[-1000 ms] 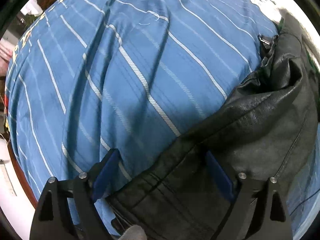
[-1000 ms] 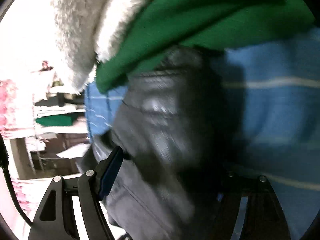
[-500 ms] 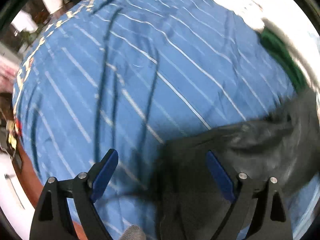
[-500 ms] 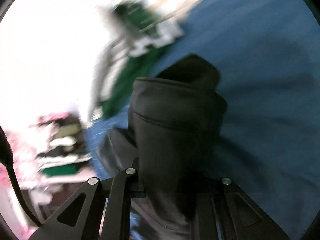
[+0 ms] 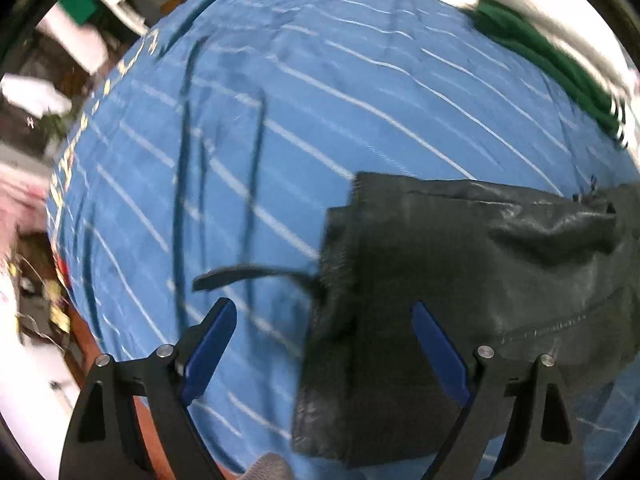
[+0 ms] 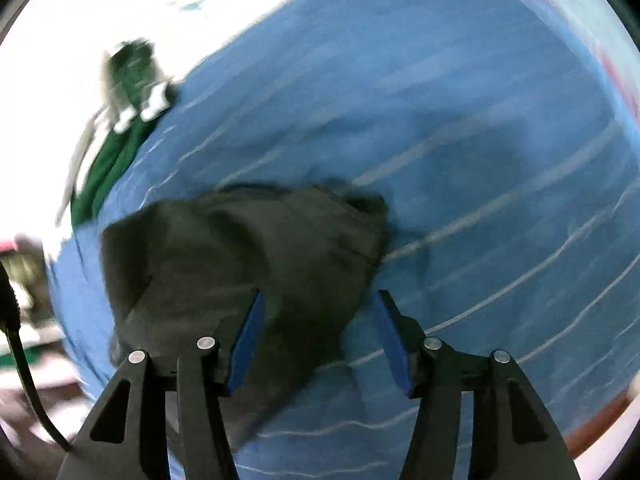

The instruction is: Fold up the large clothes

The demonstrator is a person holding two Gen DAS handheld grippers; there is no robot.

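Observation:
A black leather garment lies folded in a compact bundle on the blue striped sheet; a thin strap sticks out of its left edge. My left gripper is open above the bundle's left edge, holding nothing. In the right wrist view the same black garment lies on the sheet. My right gripper is open above the garment's right edge, with both blue pads bare.
A green garment with white trim lies at the sheet's far edge and shows in the right wrist view. A brown wooden bed edge borders the sheet, with room clutter beyond it.
My right gripper was shut on the black garment half a second ago and has opened and let it go. Both grippers have pulled back; the garment now lies as a flatter bundle.

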